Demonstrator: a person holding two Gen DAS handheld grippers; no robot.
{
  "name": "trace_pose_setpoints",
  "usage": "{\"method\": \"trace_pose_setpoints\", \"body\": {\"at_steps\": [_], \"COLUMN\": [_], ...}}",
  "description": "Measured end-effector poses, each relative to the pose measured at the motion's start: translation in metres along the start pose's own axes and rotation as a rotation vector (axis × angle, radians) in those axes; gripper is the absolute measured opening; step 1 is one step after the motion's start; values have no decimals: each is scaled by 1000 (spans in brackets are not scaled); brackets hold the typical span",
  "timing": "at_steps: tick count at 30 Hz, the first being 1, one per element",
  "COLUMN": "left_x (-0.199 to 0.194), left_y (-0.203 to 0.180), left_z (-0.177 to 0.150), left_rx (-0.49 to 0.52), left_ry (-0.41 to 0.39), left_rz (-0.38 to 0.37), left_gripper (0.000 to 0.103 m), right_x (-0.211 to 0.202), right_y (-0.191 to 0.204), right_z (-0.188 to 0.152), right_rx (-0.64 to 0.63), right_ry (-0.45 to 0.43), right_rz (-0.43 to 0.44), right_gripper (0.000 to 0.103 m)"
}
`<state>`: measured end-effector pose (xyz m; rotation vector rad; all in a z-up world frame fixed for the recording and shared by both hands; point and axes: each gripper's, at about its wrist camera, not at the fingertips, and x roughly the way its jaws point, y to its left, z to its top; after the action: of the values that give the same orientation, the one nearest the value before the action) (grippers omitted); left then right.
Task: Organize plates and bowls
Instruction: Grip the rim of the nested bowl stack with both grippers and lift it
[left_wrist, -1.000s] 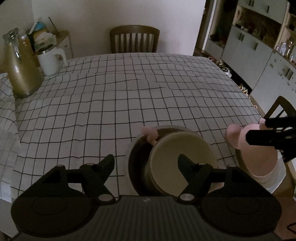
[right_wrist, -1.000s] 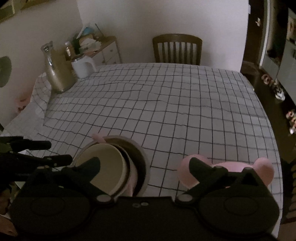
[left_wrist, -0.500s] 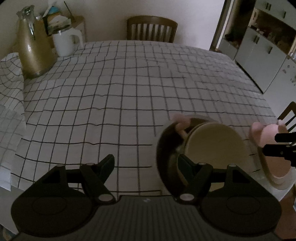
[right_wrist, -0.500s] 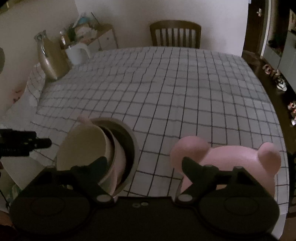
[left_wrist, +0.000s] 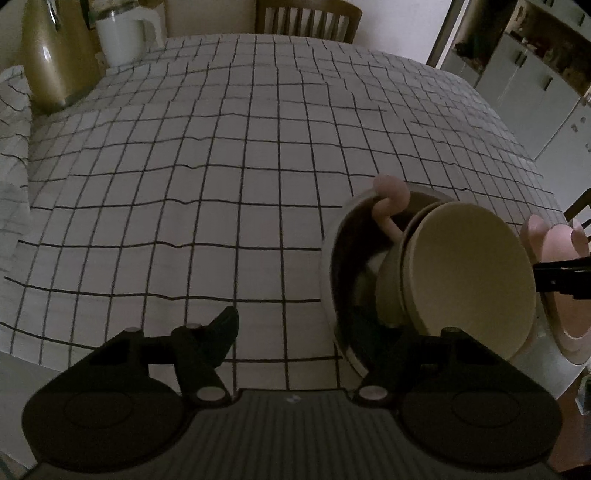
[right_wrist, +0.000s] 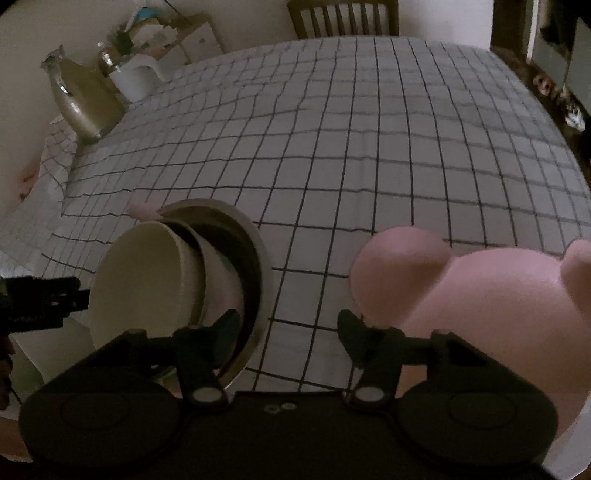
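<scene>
- Left gripper (left_wrist: 295, 332): jaws about half wide and closing. Its right finger sits down by the near rim of the grey bowl (left_wrist: 332, 258); I can't tell if the pads are touching it yet, so I'd call it not gripped.
- That grey bowl is just right of the left claw, near the table edge, tipped up, with a cream bowl (left_wrist: 469, 280) nested in it, plus something with a pink looped handle (left_wrist: 389, 201) poking out the far side.
- Right gripper (right_wrist: 290, 328): also half wide and closing. Only checked tablecloth (right_wrist: 369, 147) shows in the gap, so it's holding nothing.
- The pink bear-eared plate (right_wrist: 480, 295) is right of that claw, its rim just past the right finger.
- Handling guess: the bowls look stiff and smooth, likely slippery, and the loose stack could shift or clatter. I'd pinch the grey rim, one finger inside.
- The pink plate looks light, maybe silicone or plastic. Its near rim seems the easiest place to grab.
</scene>
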<state>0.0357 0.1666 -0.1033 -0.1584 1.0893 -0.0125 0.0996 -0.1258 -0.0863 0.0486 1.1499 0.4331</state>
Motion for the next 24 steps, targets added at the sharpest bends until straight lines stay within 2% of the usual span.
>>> {"method": "trace_pose_setpoints", "body": {"at_steps": [5, 7, 13, 15, 21, 24], "left_x": [10, 14, 23, 24, 29, 33], "left_y": [-2, -3, -9, -11, -17, -22], "left_z": [4, 7, 10, 10, 12, 15], "left_rx": [7, 2, 0, -3, 8, 16], "left_ry": [18, 32, 67, 74, 86, 88], "left_rz": [-15, -21, -68, -78, -88, -82], "left_gripper": [58, 48, 32, 31, 17, 16], "right_x": [11, 16, 27, 30, 31, 31], "right_y": [-2, -2, 2, 4, 7, 9], "right_z": [1, 3, 6, 7, 7, 7], "right_rx": [34, 43, 66, 70, 86, 86], "right_ry": [39, 53, 80, 88, 93, 92], "right_rz": [25, 31, 54, 57, 54, 44], "right_gripper": [44, 37, 25, 22, 14, 12]}}
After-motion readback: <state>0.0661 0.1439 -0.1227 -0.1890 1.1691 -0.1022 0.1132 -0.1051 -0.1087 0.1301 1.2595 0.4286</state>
